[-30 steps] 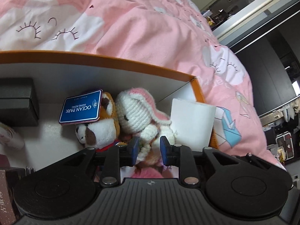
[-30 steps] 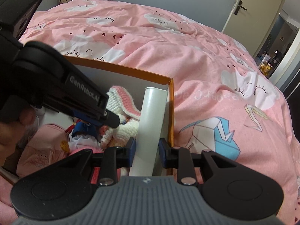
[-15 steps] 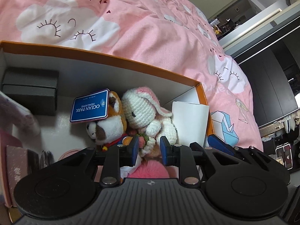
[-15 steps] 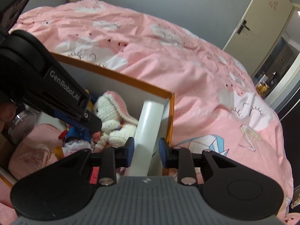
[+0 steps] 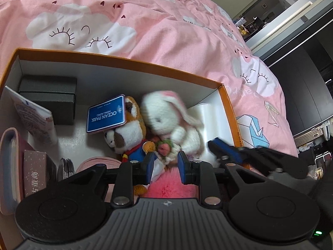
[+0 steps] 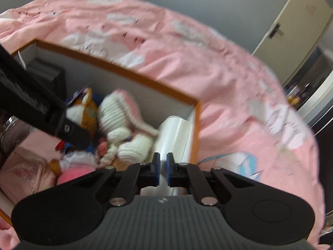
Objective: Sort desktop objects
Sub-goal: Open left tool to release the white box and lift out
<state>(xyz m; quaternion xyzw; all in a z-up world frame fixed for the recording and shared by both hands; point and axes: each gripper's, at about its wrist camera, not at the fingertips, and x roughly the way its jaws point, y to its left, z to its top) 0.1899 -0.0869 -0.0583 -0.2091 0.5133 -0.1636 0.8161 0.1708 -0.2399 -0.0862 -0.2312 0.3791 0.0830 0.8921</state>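
Crocheted yarn rabbit (image 5: 164, 120), glossy plastic roll (image 6: 177, 133), matt cardboard box (image 5: 124, 60).

The right claw (image 6: 163, 167) snaps its jaws together, and the white roll (image 6: 177, 133) that sat between them a moment ago now stands clear beyond the tips, tucked in the corner of the orange-rimmed box (image 5: 133, 60). The left claw (image 5: 164, 166) draws back and up, so far more of the box floor shows: a black case (image 5: 50, 95), a tilted booklet (image 5: 31, 116) and a dark carton (image 5: 34, 173) come into view. The crocheted rabbit (image 5: 166, 120) blurs, shifting slightly against the roll.
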